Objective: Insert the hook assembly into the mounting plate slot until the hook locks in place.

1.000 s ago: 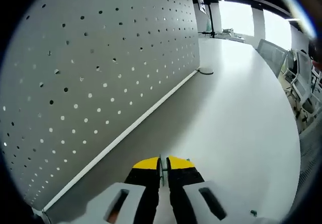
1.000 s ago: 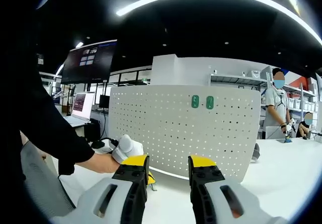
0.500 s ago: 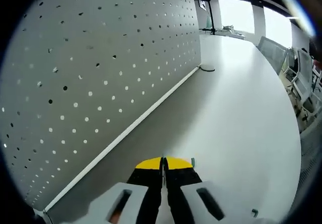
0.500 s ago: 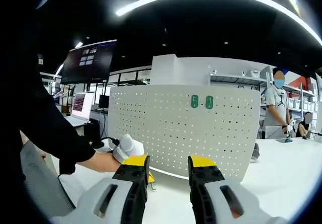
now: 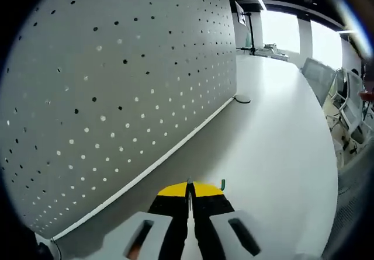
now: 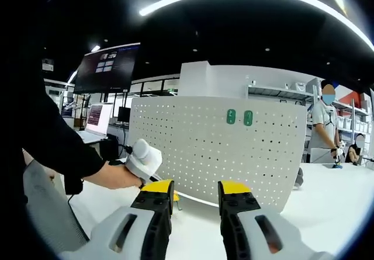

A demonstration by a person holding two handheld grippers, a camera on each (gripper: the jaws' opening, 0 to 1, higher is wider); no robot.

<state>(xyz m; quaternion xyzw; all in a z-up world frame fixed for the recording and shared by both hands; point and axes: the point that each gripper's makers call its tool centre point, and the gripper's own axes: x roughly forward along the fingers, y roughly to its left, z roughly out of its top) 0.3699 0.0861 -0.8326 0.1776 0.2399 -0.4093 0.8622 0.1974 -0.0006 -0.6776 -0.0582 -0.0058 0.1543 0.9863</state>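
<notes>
At six o'clock of the left gripper view, the left claw (image 5: 189,191) is pinching shut on a green hook (image 5: 222,184) (barely peeking out), pegboard (image 5: 117,85) looming at ten o'clock. Across the right gripper view, the right claw (image 6: 194,188) is gaping empty; mounted hooks (image 6: 239,117) are sitting at twelve o'clock. Aim squarely, then press until locked.

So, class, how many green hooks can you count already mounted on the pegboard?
2: left green hook and right green hook, side by side near the pegboard top. Others may be hidden.
</notes>
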